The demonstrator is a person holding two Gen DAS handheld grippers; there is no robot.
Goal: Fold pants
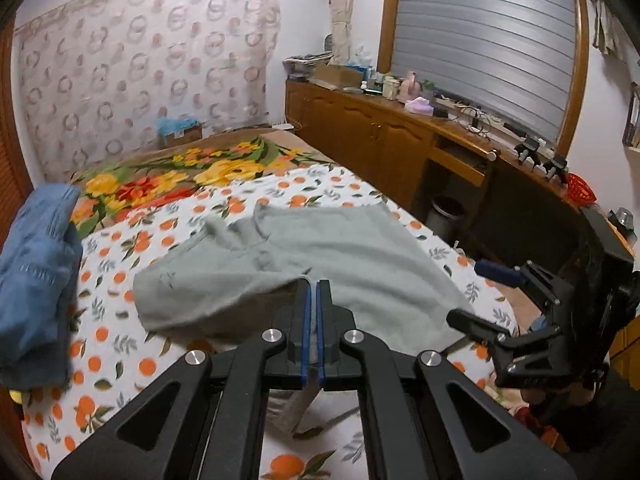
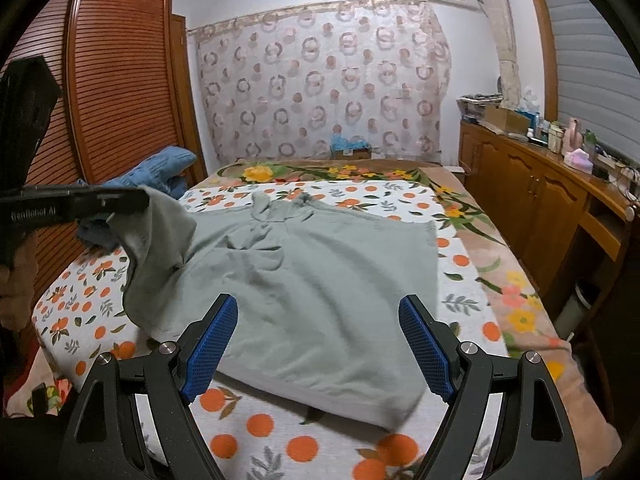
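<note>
While pinched, pants [image 2: 304, 280] lengthwise along bed [image 2: 472, 280].

Orange-print sheet [image 2: 280, 436] covers the bed, a floral blanket [image 1: 168, 176] beyond it. Blue garment [image 1: 36, 280] bunched at the left edge, beside the louvered wardrobe [image 2: 116, 92]. Circle-patterned curtain [image 2: 320, 80] behind. Wooden cabinet [image 1: 360, 128] on the right, cluttered with bottles, a cardboard box [image 1: 338, 74], possibly tissues. Shutter [image 1: 492, 36] closed.
</note>
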